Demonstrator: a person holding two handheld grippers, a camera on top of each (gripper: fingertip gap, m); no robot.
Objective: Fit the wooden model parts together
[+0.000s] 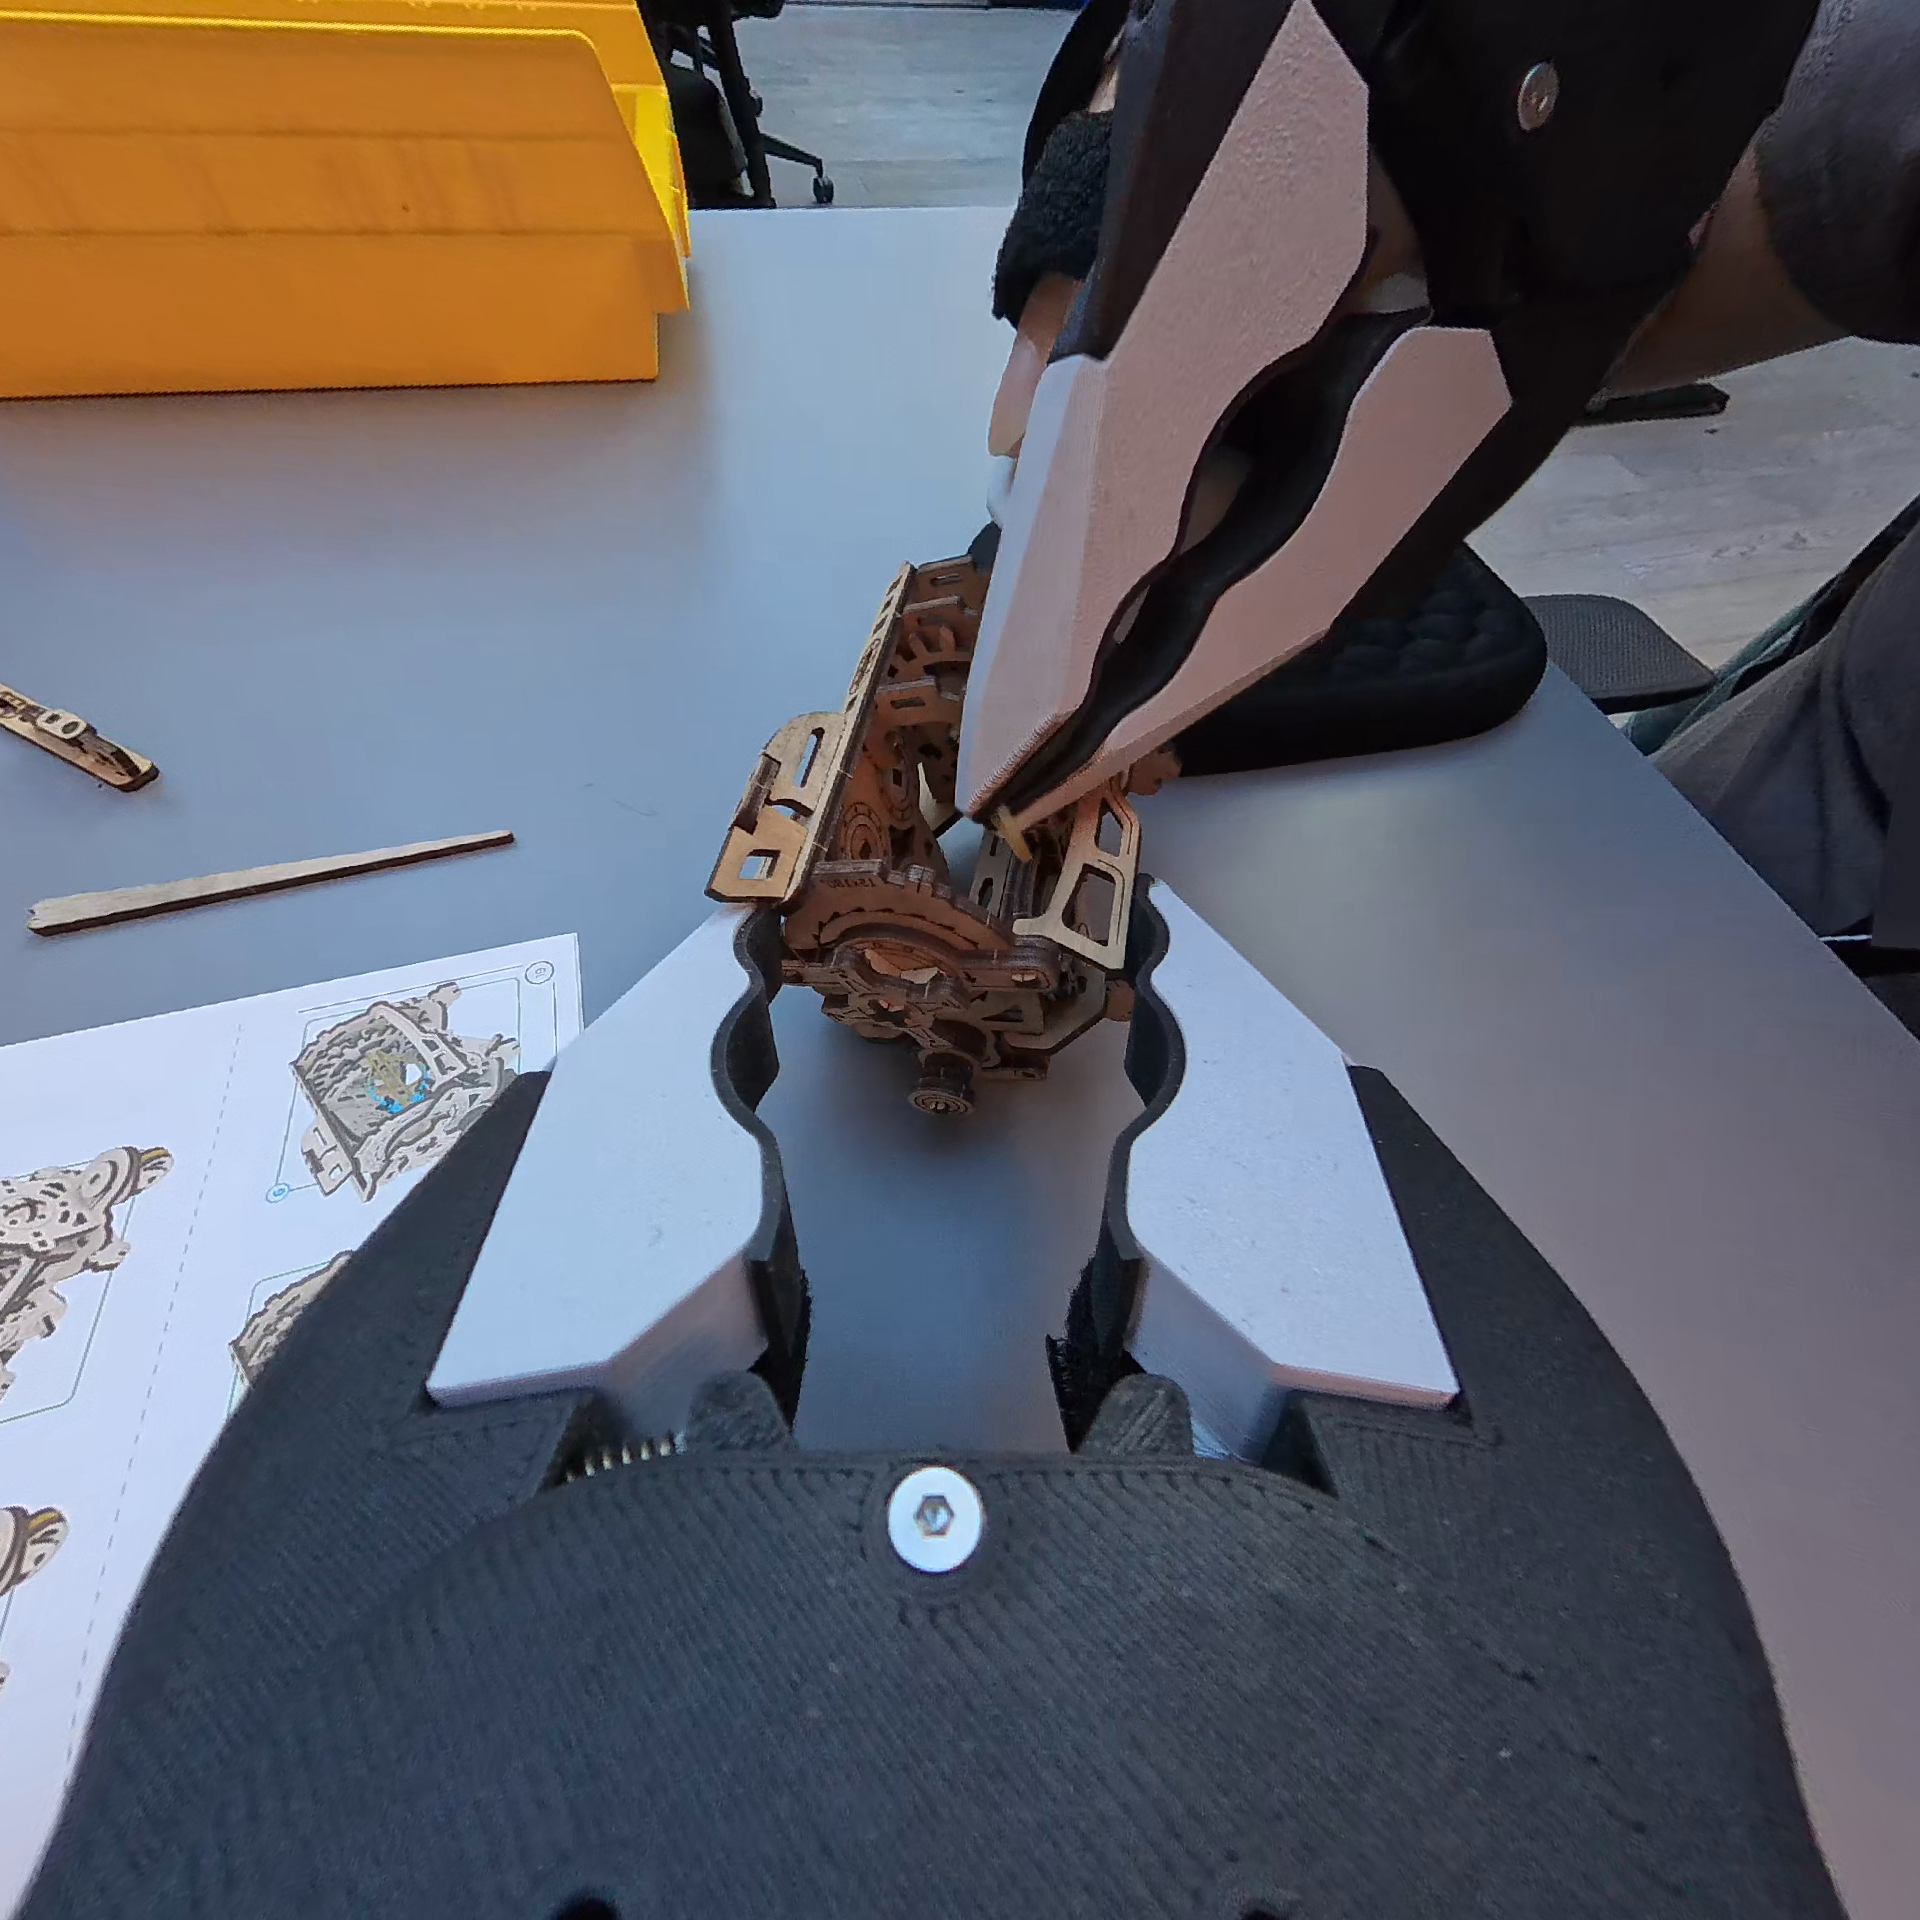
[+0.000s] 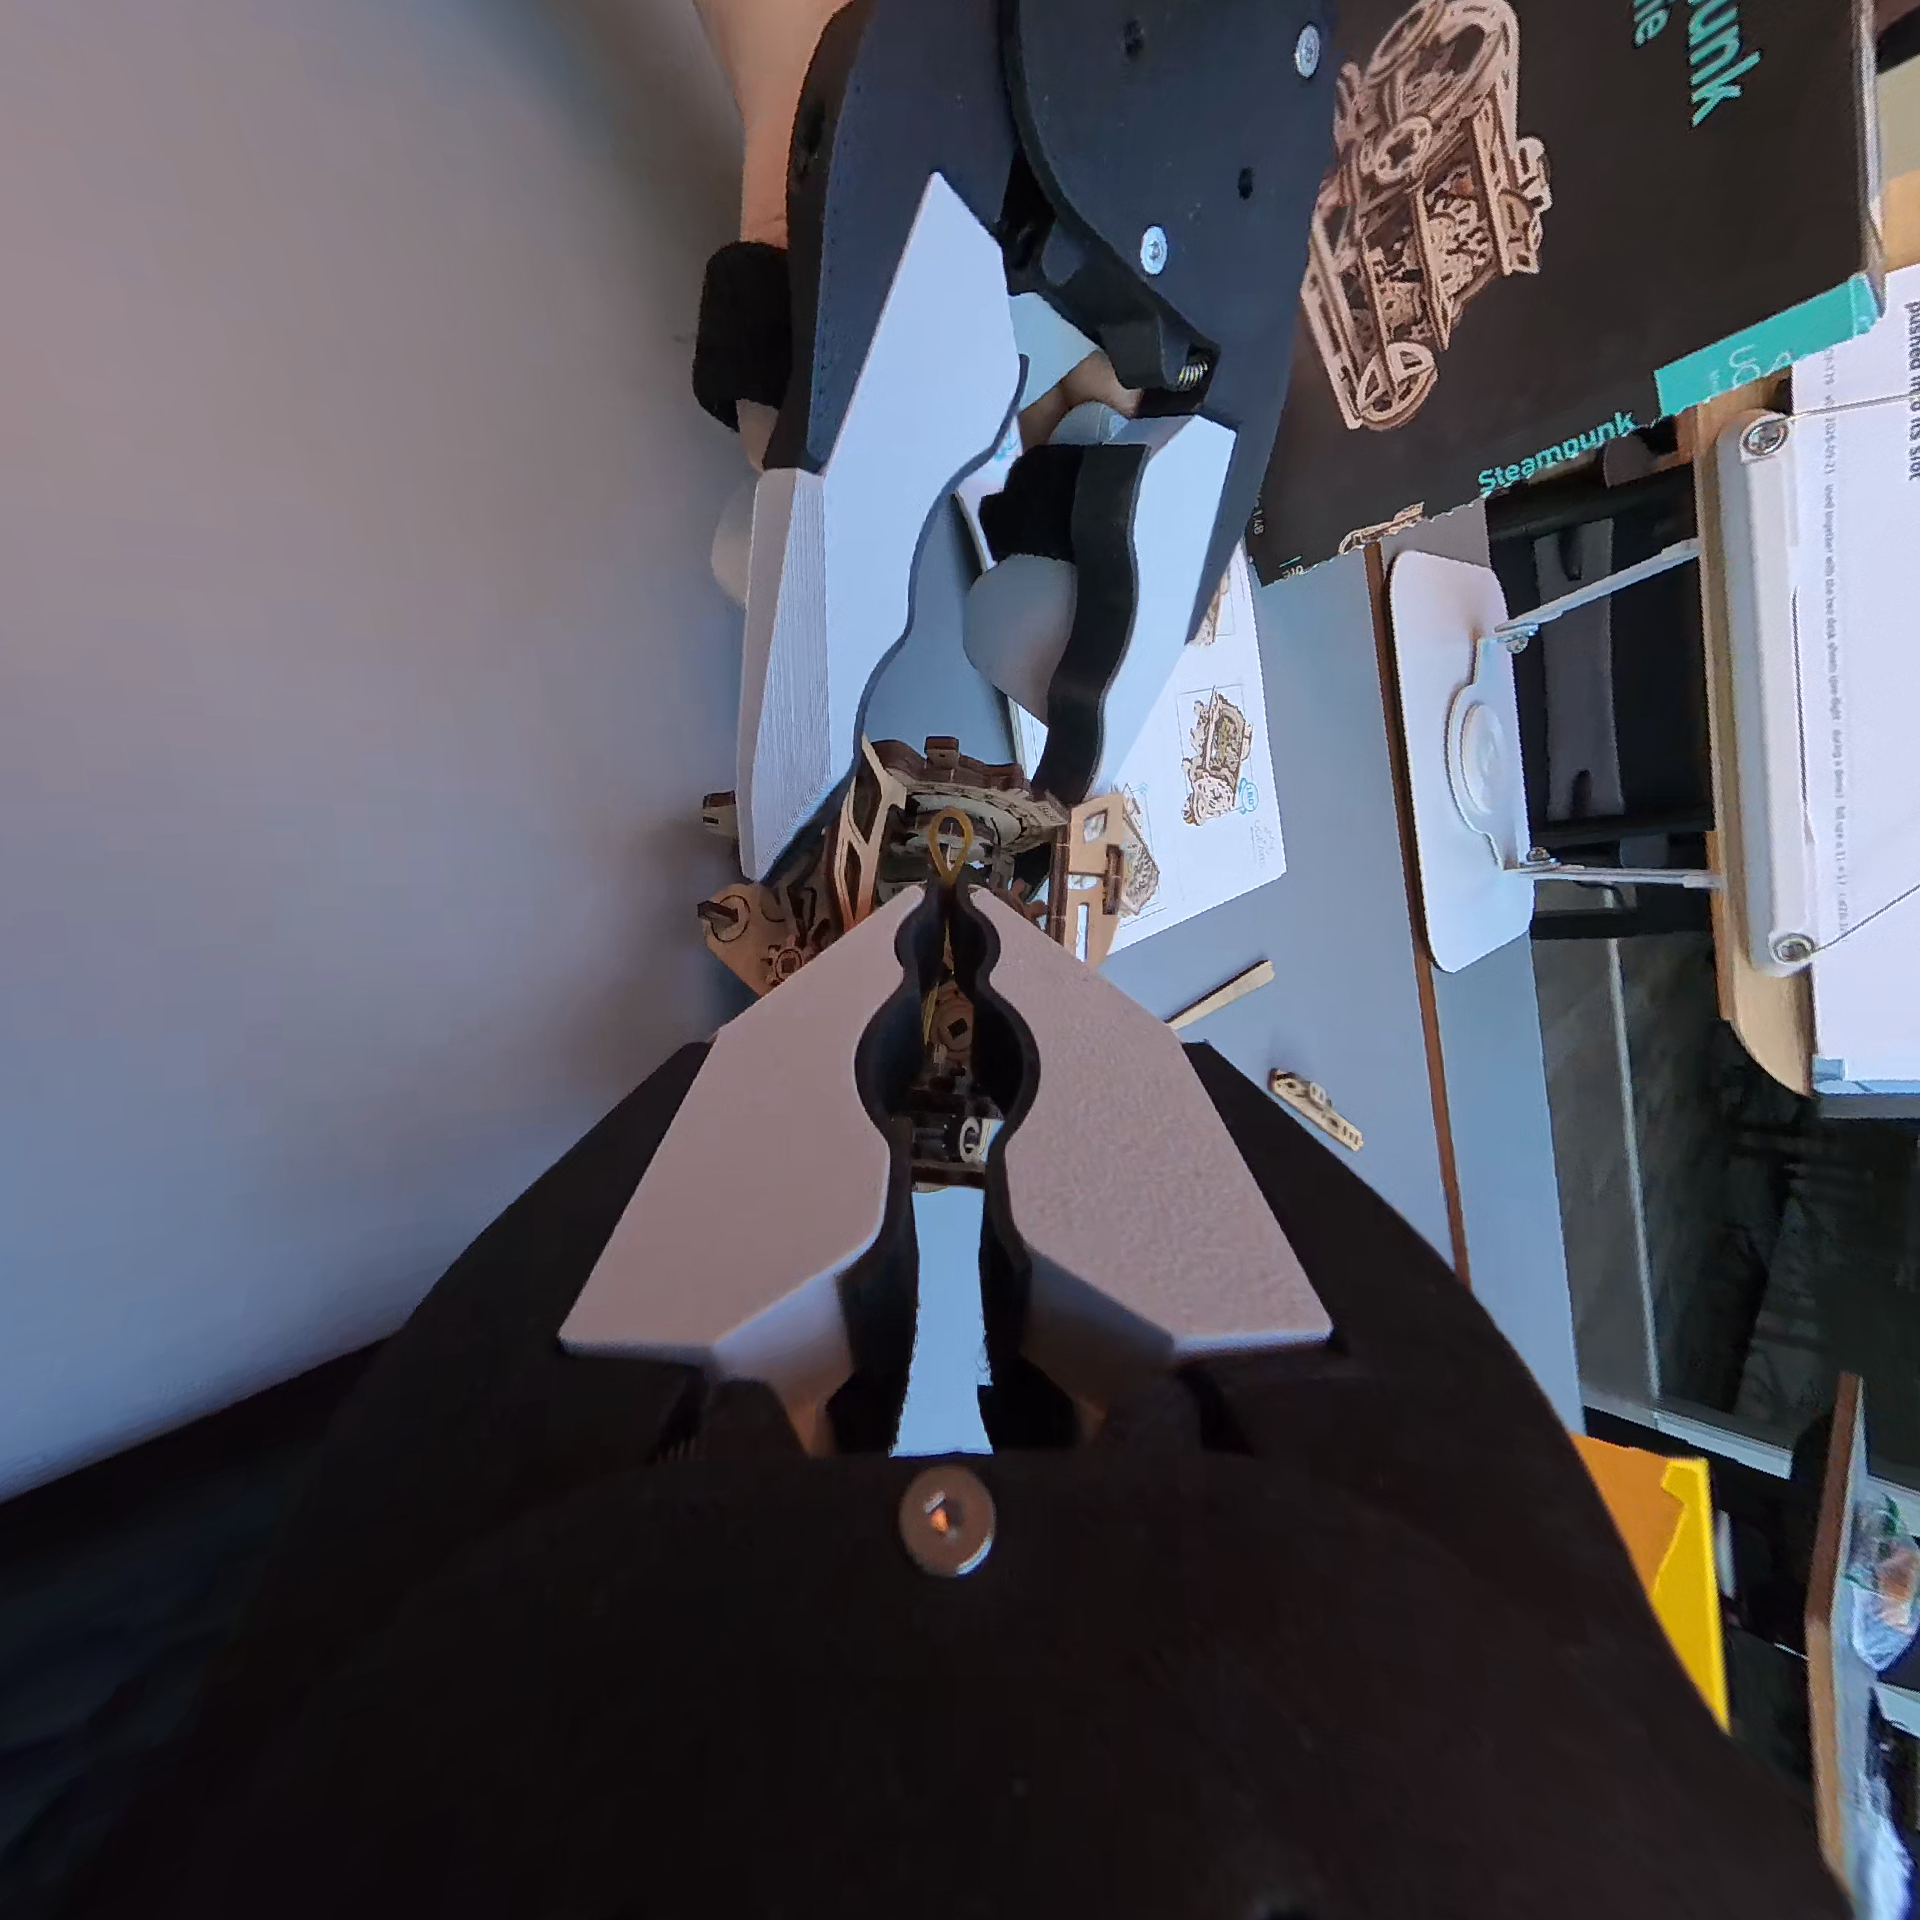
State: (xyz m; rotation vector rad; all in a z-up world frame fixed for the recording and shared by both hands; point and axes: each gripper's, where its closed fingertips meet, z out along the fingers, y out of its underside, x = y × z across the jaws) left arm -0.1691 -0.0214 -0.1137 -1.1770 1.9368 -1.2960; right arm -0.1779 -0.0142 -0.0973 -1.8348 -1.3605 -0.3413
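The left gripper lies low and level, its jaws spread wide with a broad gap between the padded fingers. The right gripper slants steeply down from above, its tips ahead of the left jaws' opening. Its jaws are pressed nearly together, pinching something thin at the very tips. A bare wrist shows behind it.
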